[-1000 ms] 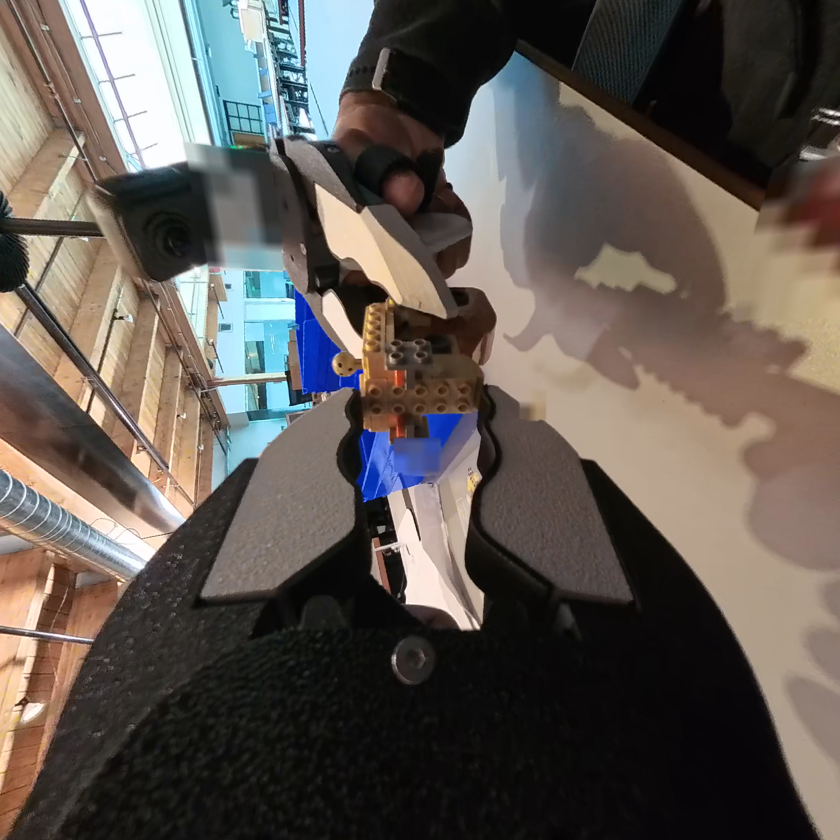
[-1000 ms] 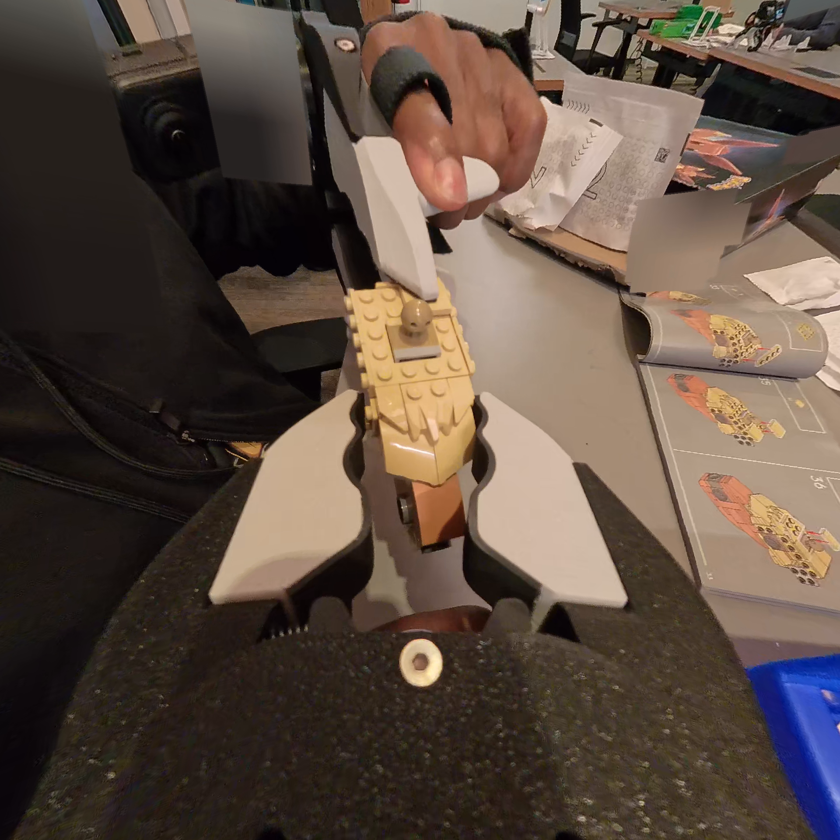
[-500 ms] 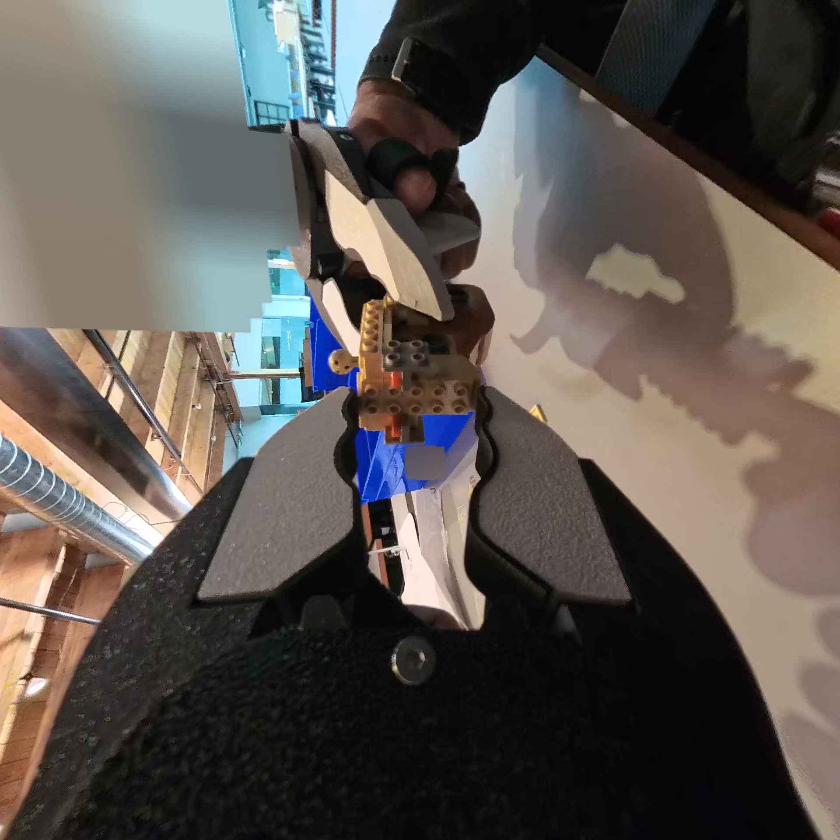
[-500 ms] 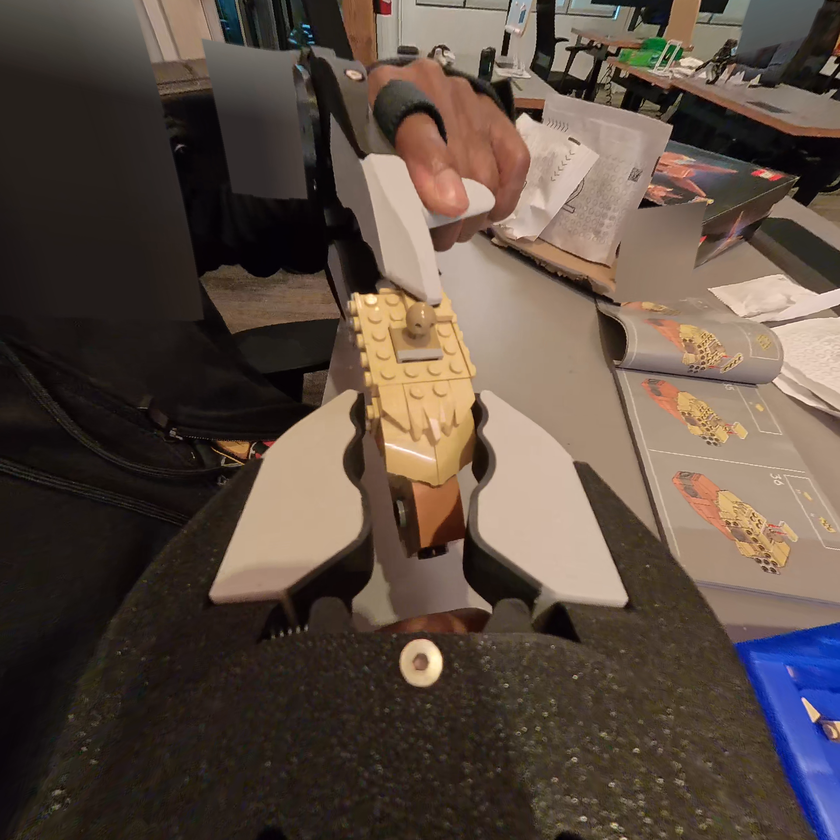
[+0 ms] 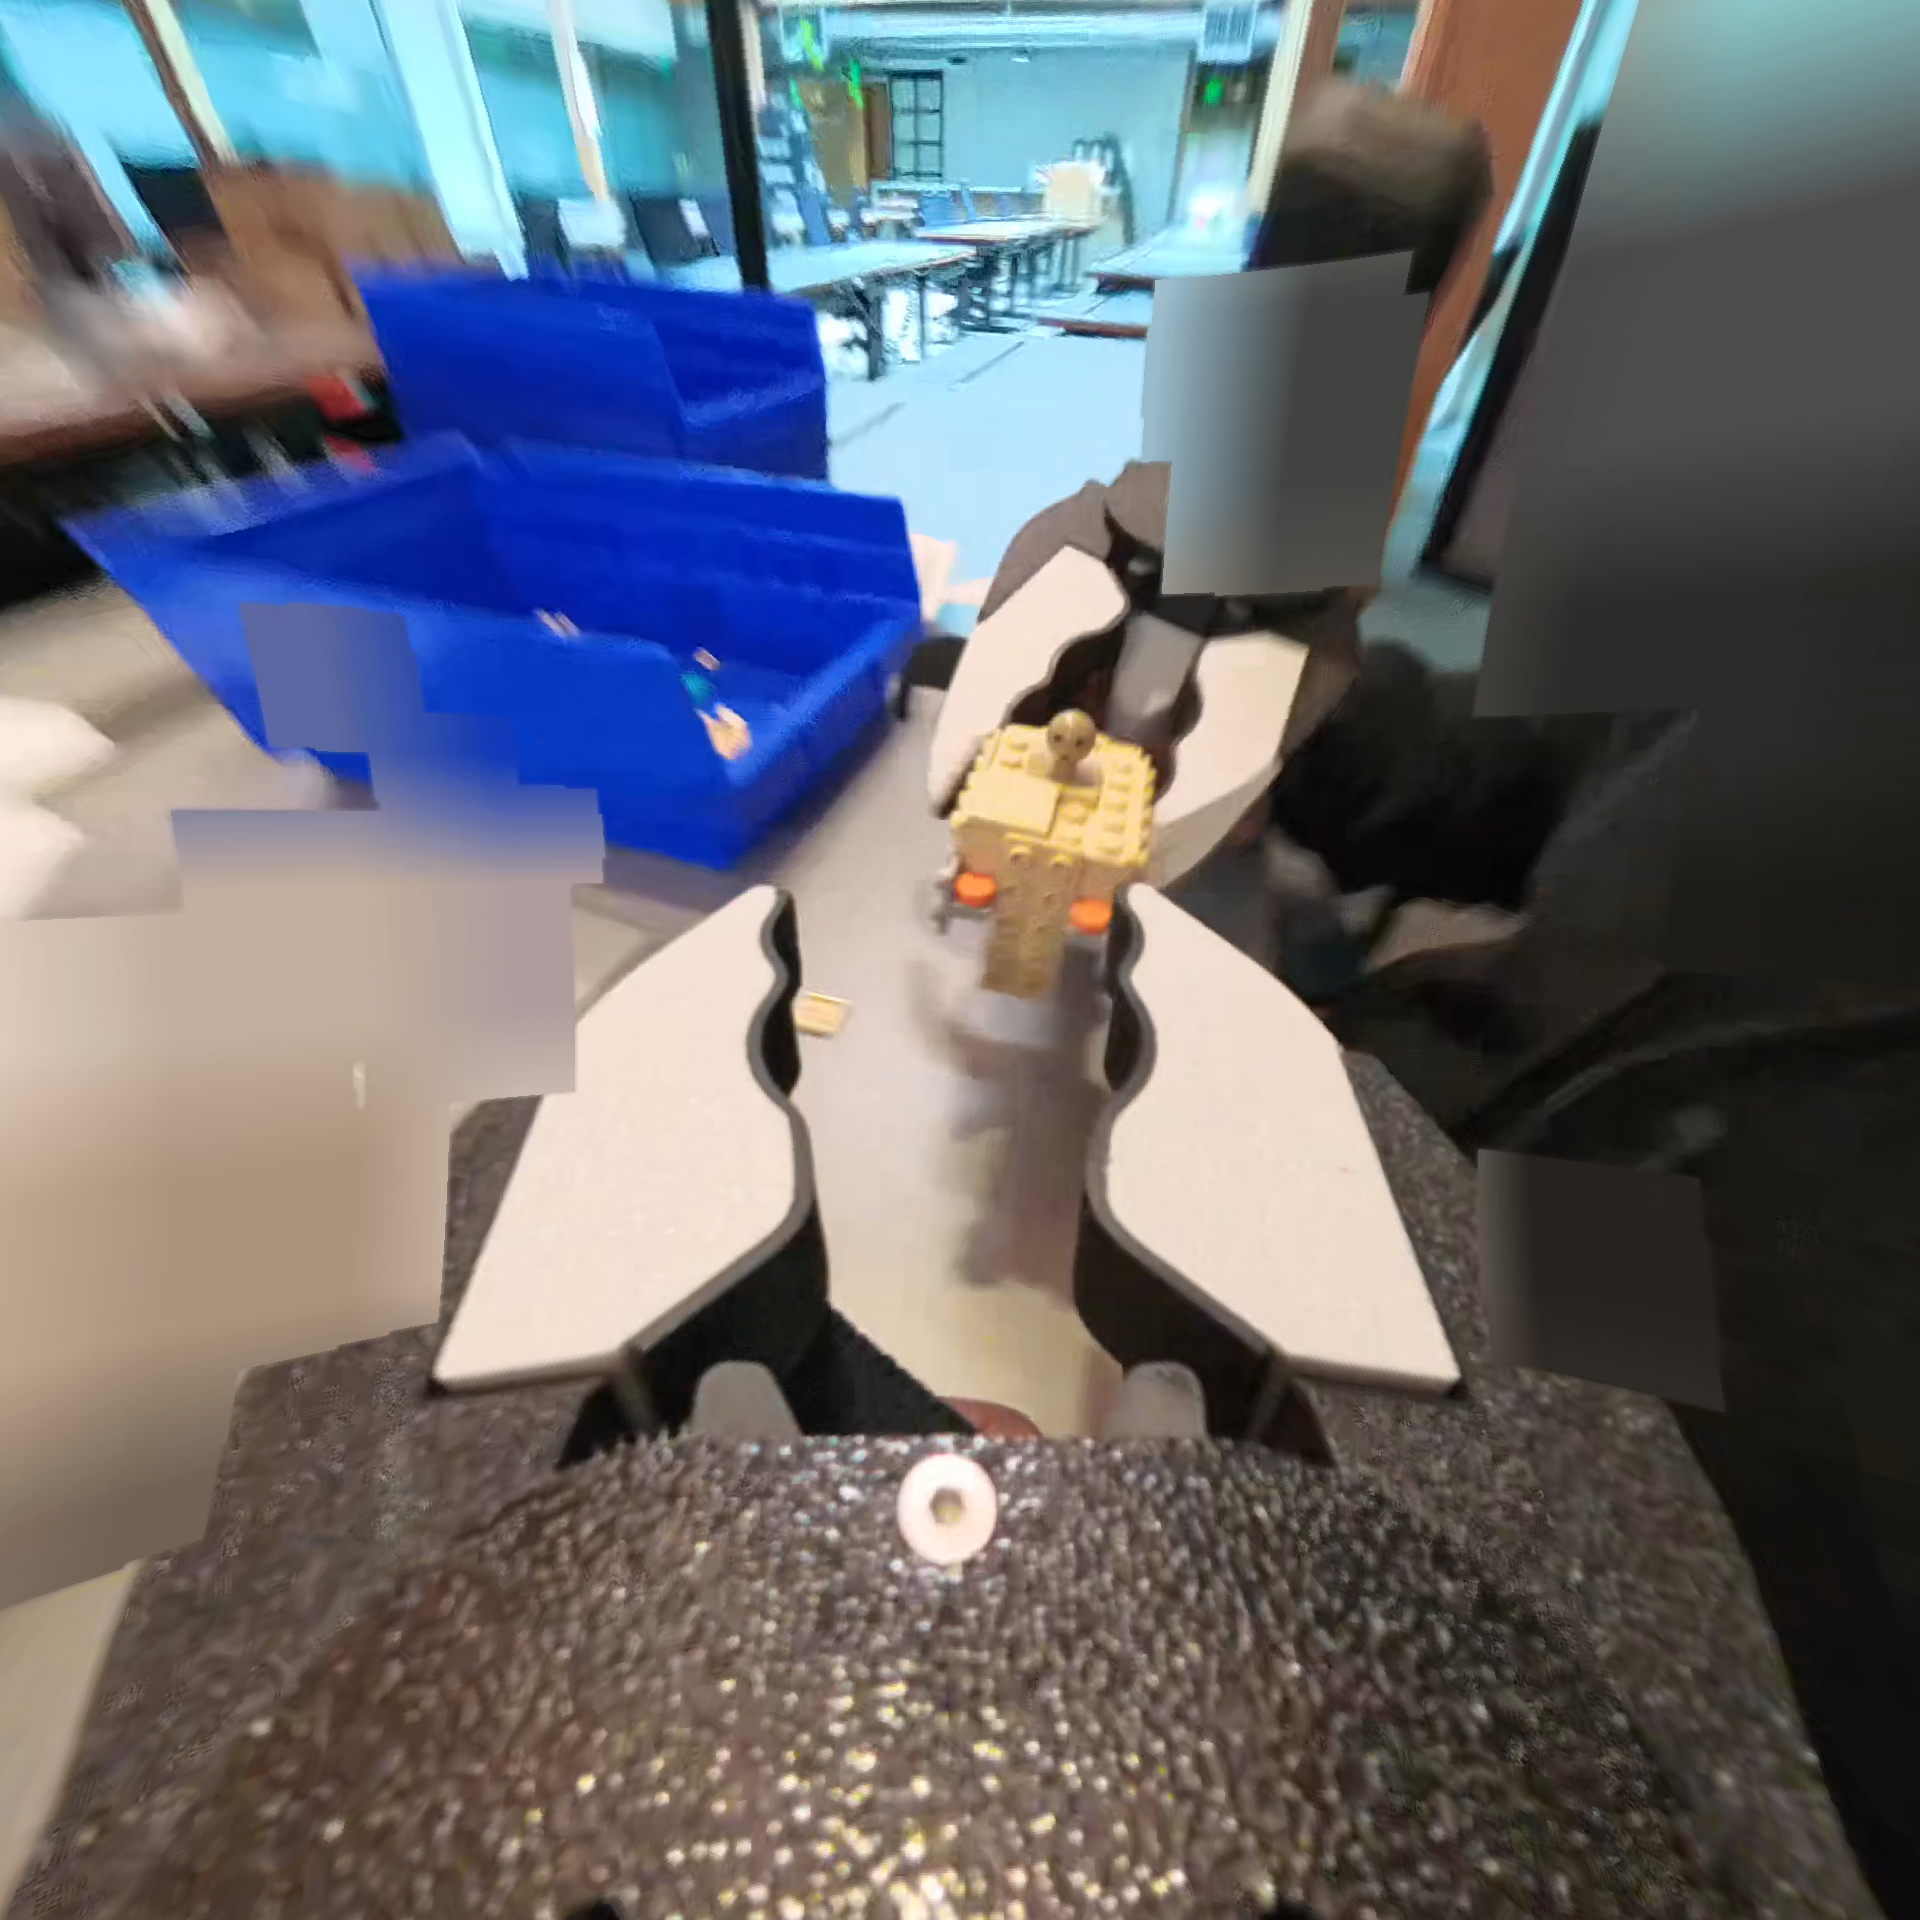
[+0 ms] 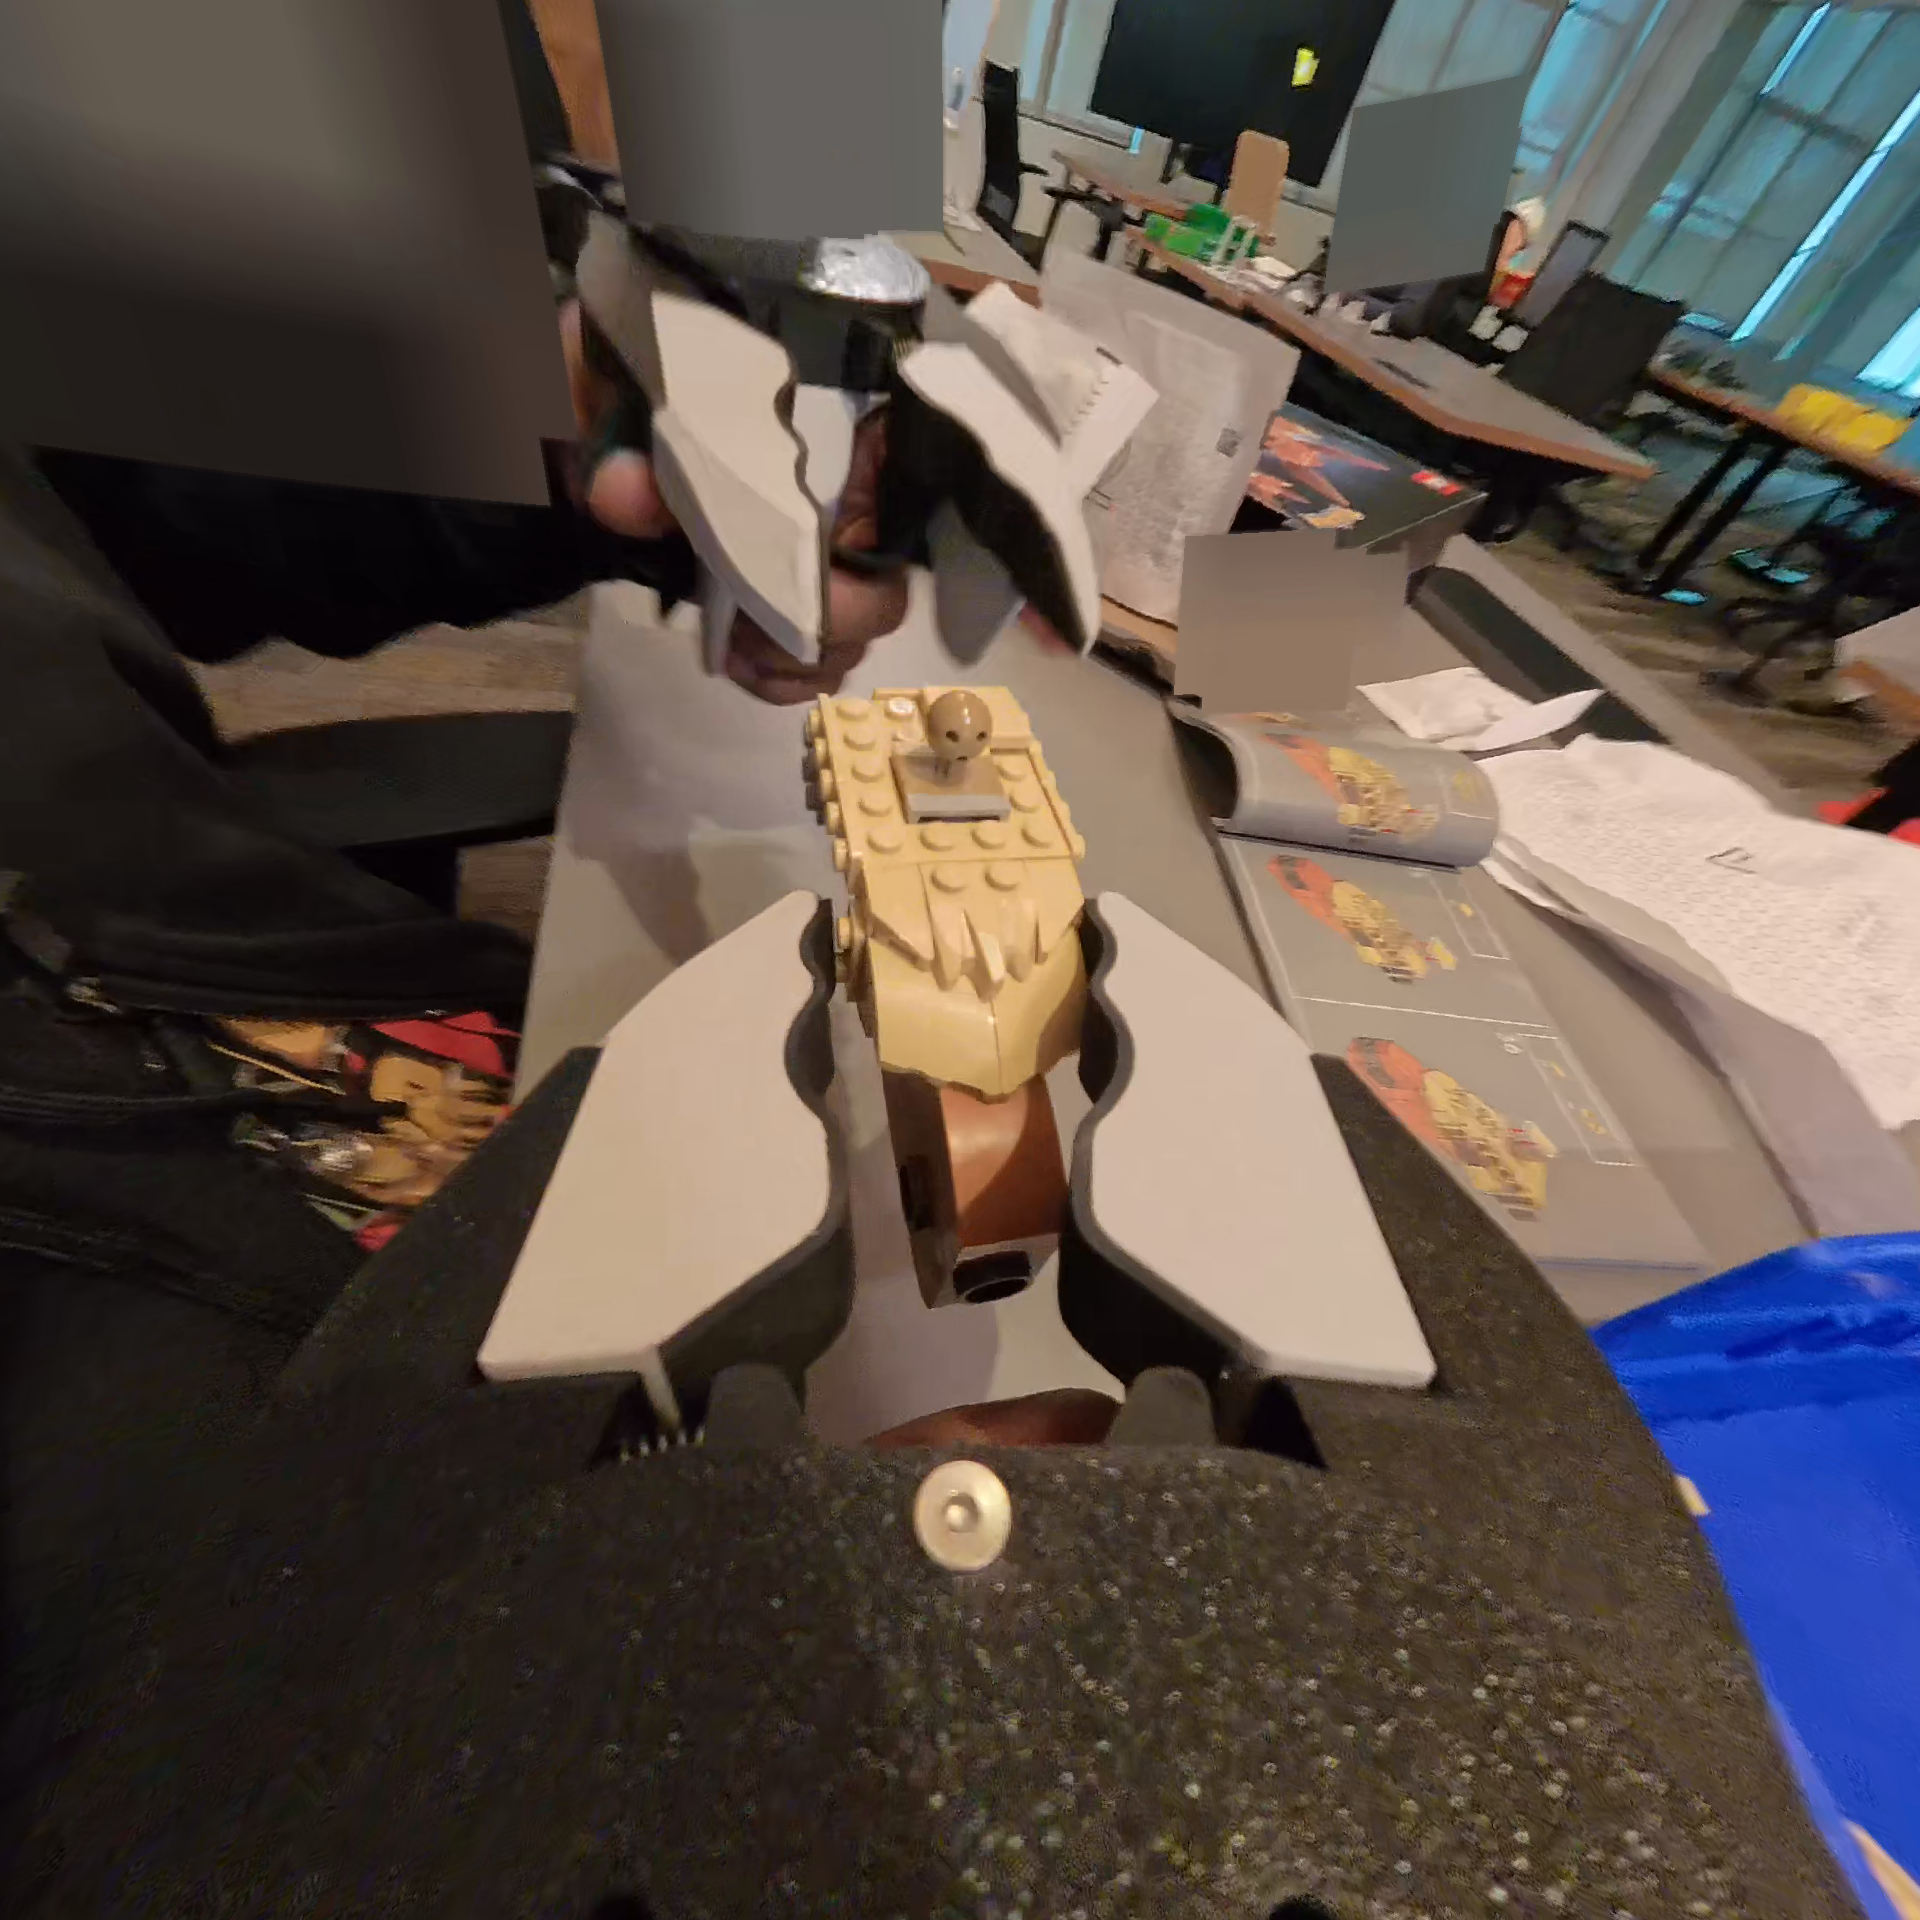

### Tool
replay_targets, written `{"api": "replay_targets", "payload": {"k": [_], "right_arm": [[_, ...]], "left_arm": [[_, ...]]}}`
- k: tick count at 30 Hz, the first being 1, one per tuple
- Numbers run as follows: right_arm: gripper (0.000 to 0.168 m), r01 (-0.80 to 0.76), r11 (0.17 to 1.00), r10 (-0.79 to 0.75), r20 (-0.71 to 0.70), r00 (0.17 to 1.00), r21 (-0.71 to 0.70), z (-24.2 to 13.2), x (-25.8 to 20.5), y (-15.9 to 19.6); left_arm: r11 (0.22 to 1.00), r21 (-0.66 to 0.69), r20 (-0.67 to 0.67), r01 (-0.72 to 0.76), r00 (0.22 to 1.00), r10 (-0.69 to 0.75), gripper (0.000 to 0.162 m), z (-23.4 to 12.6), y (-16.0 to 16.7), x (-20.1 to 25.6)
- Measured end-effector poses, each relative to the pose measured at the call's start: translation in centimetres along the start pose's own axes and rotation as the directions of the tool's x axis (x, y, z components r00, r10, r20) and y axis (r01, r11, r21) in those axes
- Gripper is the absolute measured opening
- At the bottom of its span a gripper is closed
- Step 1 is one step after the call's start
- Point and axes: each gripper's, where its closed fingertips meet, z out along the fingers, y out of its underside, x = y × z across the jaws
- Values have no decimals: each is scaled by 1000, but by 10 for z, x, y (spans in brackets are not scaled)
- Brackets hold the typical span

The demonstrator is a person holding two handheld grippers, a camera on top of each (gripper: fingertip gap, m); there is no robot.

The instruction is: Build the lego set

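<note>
Bare grey table (image 5: 883, 1091) lay open between the spread left gripper (image 5: 945, 935) fingers, a small tan piece (image 5: 821, 1010) near its left finger; blue bins (image 5: 582, 665) blocked the left side. Rightward, the open instruction booklet (image 6: 1455, 997) and loose papers (image 6: 1714, 935) covered the tabletop; the tan lego model (image 6: 956, 883) filled the right gripper (image 6: 956, 935).

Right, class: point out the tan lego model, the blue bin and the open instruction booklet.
tan lego model (image 6: 951, 831), right wrist view, on its studded top.
blue bin (image 5: 665, 717), left wrist view, on its front wall.
instruction booklet (image 6: 1455, 997), right wrist view, on the flat open page.
</note>
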Motion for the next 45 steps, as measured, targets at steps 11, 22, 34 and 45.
{"api": "replay_targets", "payload": {"k": [11, 22, 34, 45], "right_arm": [[44, 376, 926, -375, -153, 914, -27, 3, 3, 1], [44, 408, 911, -413, -188, 891, -67, 10, 6, 10], [44, 442, 892, -452, -235, 861, -96, 7, 10, 8], [44, 495, 864, -501, -250, 828, -94, 4, 7, 4]], "left_arm": [[782, -114, -240, 613, 747, -620, 58, 28, 14, 8], [687, -77, -253, 722, 653, -714, 33, 34, 12, 1], [731, 10, -225, 682, 714, -663, 30, 36, 5, 0], [824, -4, -161, 567, 813, -560, 49, 35, 7, 0]]}}
